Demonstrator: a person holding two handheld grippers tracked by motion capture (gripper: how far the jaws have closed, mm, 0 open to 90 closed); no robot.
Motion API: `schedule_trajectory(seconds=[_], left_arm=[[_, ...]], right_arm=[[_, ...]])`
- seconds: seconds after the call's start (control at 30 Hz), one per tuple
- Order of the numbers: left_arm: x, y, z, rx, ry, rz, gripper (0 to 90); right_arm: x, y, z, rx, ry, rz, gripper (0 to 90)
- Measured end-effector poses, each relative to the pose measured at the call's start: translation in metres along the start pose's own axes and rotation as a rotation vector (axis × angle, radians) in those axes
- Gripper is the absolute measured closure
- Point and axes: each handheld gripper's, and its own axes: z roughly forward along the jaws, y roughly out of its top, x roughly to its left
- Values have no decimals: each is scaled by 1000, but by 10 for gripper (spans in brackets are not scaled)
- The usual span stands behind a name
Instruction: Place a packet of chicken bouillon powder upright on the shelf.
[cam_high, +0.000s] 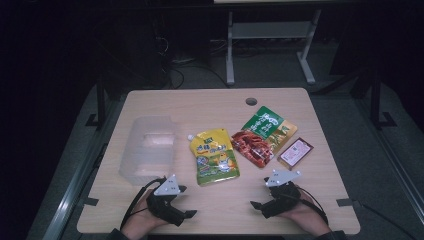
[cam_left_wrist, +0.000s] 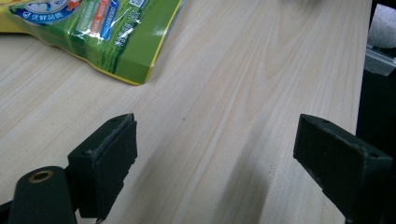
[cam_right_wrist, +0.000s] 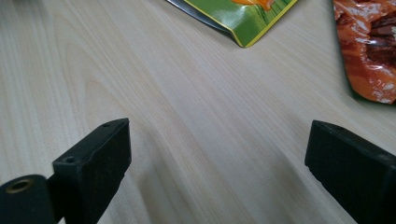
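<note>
High view shows my left gripper (cam_high: 181, 201) and right gripper (cam_high: 263, 198) resting wide open and empty, the yellow-green pouch (cam_high: 215, 156) lying flat just ahead between them. Its slick film could slide away if I pinch only the edge.

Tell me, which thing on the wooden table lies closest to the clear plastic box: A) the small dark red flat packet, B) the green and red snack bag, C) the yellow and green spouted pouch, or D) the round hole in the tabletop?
C: in the high view the yellow and green spouted pouch lies right beside the clear plastic box, while the green and red snack bag and small dark red flat packet lie farther right.
</note>
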Motion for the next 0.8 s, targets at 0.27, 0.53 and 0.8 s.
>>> schedule_trajectory(seconds=[0.27,0.53,0.8], left_arm=[[0,1,-1,-7,4,5,131],[-2,2,2,-4,-12,13,133],[-2,3,3,8,-17,15,137]], right_arm=[[-3,13,-1,-21,45,34,211],[-5,34,4,-23,50,10,542],[-14,56,14,-30,57,38,796]])
